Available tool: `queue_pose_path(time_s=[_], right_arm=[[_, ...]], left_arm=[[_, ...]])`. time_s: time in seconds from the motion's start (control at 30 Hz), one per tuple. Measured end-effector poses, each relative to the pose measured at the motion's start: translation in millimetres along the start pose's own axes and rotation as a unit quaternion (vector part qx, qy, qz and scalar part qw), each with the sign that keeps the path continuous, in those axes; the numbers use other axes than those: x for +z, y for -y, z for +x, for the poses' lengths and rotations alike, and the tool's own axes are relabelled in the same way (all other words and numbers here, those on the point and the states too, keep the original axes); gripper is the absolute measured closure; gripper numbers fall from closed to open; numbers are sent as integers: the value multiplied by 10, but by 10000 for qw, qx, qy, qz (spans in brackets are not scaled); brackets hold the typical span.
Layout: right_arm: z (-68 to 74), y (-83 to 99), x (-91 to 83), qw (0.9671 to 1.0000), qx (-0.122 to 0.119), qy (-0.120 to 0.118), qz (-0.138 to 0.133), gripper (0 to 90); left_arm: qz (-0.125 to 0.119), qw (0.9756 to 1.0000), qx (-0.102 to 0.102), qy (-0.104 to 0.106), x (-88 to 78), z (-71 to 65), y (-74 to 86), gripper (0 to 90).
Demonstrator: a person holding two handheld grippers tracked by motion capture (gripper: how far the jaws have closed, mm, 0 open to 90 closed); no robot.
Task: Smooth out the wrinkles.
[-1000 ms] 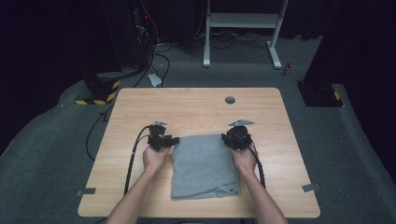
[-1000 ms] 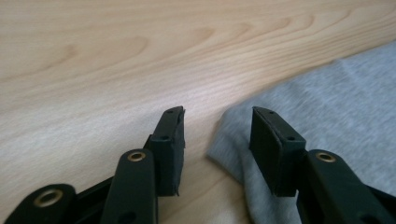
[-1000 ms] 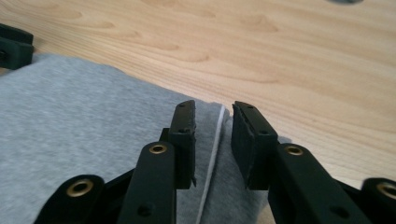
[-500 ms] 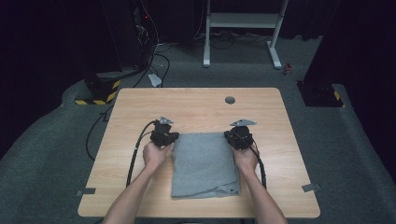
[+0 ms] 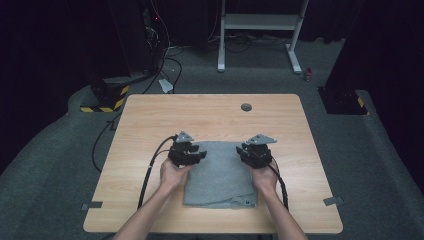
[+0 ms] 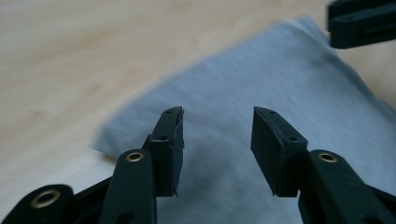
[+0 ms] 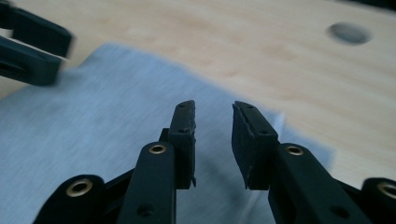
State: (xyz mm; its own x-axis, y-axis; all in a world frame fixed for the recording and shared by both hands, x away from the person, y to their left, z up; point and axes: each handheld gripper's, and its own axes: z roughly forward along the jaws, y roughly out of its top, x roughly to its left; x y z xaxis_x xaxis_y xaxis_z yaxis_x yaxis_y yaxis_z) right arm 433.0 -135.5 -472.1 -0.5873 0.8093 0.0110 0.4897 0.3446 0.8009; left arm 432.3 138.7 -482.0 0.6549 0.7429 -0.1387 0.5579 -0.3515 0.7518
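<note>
While over one grey cloth [image 5: 220, 172] | two tongs: left [image 6: 217, 140], right [image 7: 214, 135] | both parted, empty

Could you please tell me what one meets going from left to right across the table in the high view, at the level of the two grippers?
Bare wooden table → left gripper → grey folded cloth → right gripper → bare table again.

Table brightly lit, surroundings dark; both gripper views motion-blurred, soft.
</note>
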Motion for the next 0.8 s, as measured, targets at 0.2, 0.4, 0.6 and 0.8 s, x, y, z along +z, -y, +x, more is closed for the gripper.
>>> queue_pose_path(time_s=[0.2,0.4,0.6,0.8], right_arm=[[-58,332,144,9989,95,-93,456,689],[-10,273,-4,9995,33,24,298,634],[184,418,-190,9995,-38,-196,261,592],[258,576,-128,9986,-16,-186,499,575]], left_arm=[[239,9994,-268,9,120,94,187,520],[78,9999,12,-116,-73,-42,182,479],[295,9994,180,-32,-141,-243,373,458],[322,9995,23,-36,-57,-205,427,463]])
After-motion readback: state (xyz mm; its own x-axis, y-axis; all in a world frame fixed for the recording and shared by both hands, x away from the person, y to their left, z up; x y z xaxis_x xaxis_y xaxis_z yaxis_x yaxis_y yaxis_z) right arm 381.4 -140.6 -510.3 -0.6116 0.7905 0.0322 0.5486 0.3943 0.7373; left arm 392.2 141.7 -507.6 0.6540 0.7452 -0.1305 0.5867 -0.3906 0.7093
